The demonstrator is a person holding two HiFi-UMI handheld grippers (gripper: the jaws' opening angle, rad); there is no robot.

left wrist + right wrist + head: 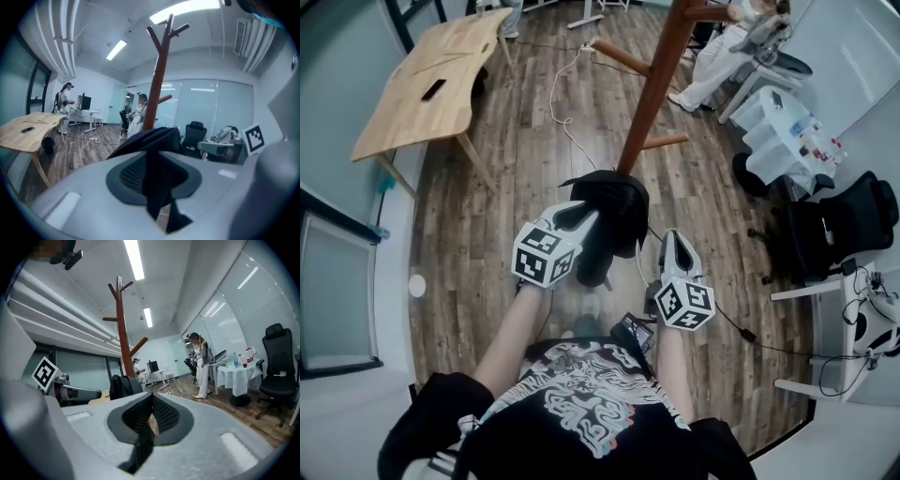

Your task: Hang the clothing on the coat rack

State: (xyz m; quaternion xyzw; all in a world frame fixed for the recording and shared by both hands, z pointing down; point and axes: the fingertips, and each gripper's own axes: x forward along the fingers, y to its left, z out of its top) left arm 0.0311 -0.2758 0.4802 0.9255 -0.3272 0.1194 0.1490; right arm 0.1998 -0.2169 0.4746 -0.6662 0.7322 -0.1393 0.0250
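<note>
A black garment (614,211) hangs bunched in front of me, just short of the foot of the brown wooden coat rack (645,98). My left gripper (586,217) is shut on it; in the left gripper view the black cloth (157,187) runs down between the pads, with the coat rack (157,79) rising straight ahead. My right gripper (672,240) is beside the garment's right edge. In the right gripper view its pads (164,416) are closed, with a dark strip of cloth (140,451) pinched low between them. The coat rack (123,329) stands to the left there.
A wooden table (431,84) stands at the far left and a white cable (558,103) trails over the plank floor. A person in white (712,56) stands behind the rack. A white-clothed round table (778,122) and a black office chair (853,220) are on the right.
</note>
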